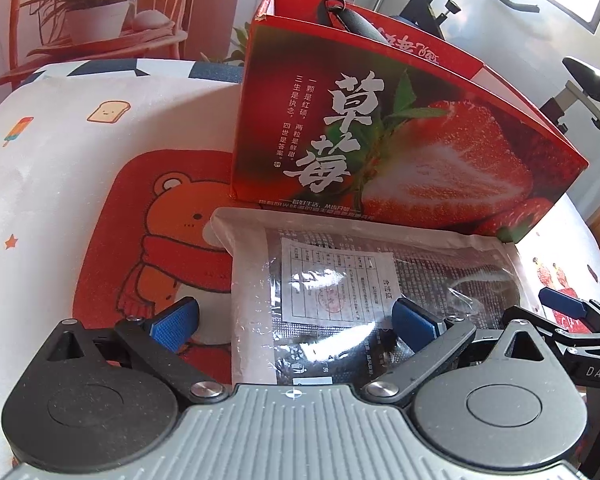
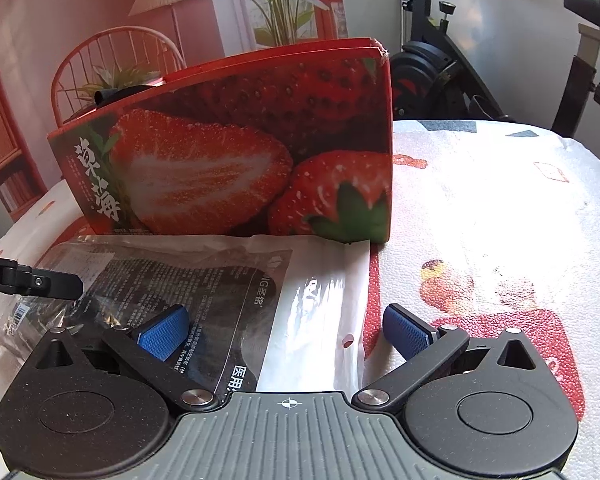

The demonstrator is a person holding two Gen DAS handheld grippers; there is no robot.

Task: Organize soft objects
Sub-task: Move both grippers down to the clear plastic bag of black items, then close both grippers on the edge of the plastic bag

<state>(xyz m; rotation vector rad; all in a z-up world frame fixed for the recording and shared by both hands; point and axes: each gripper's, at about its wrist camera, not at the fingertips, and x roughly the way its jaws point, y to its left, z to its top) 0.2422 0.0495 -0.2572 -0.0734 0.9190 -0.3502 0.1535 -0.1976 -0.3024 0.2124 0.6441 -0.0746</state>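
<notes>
Flat crinkly plastic packet [image 1: 364, 300], glossy cardboard box [image 1: 400, 140]

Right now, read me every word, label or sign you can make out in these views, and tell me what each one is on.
"草莓": large white characters on the strawberry box.
"合格证": heading of the white slip inside the plastic packet.
"医用": printed on the packet, near the right gripper.
"DAS": on the right gripper's arm, seen from the left wrist.
Remaining small print on box and packet: too small to read.
</notes>
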